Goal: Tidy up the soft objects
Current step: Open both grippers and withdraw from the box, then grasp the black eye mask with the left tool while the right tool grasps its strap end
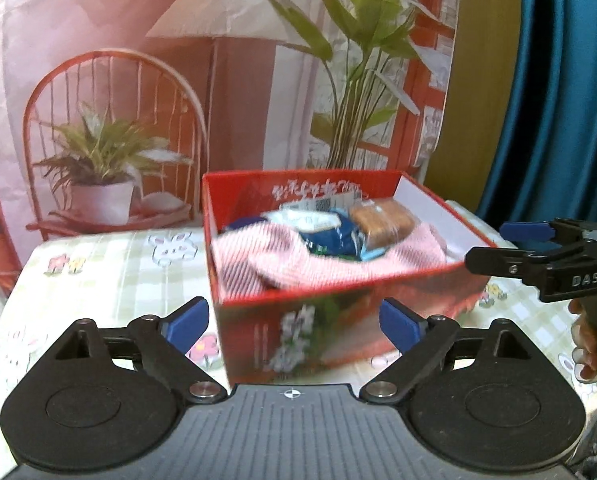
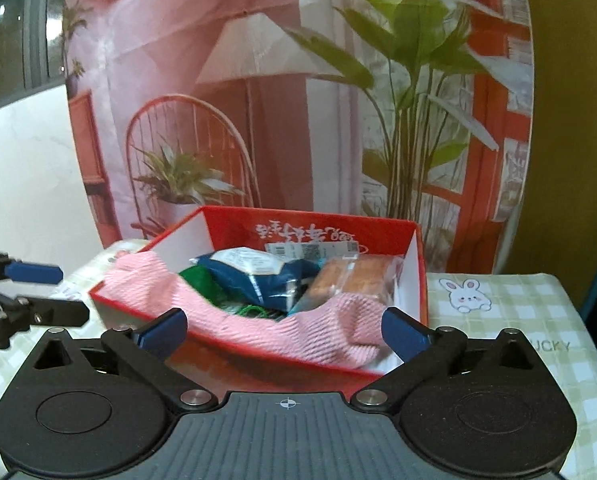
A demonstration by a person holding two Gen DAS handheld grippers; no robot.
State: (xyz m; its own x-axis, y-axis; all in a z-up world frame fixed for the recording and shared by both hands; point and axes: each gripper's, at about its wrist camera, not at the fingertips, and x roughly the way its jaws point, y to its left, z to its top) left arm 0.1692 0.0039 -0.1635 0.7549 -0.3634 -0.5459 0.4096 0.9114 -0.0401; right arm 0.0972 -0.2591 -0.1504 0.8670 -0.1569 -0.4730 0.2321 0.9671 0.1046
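Two jaws: both mine, both spread wide with nothing between the pads; left gripper [image 1: 294, 326] and right gripper [image 2: 284, 330] each hang just short of the box.
Box [image 1: 426, 278]: red carton, open top, standing on the counter [image 1: 110, 276]; seems nearer my left gripper, its near corner all but between the left pads.
Towel [image 2: 234, 320]: pink, ribbed, soft; lies in the box, draped along the near wall and spilling over the rim at both ends.
Bearing from jaws: straight ahead and slightly below both grippers; the towel's long axis runs across my right gripper's line, side to side.
Nearer hand: I judge the right, since the overhanging fold sits just beyond its right pad.
Other contents: blue packet [image 2: 258, 276], brown bread pack [image 2: 354, 276], a scrap of green [image 2: 198, 280], all behind the towel.
Judgement: the overhang wants tucking in.
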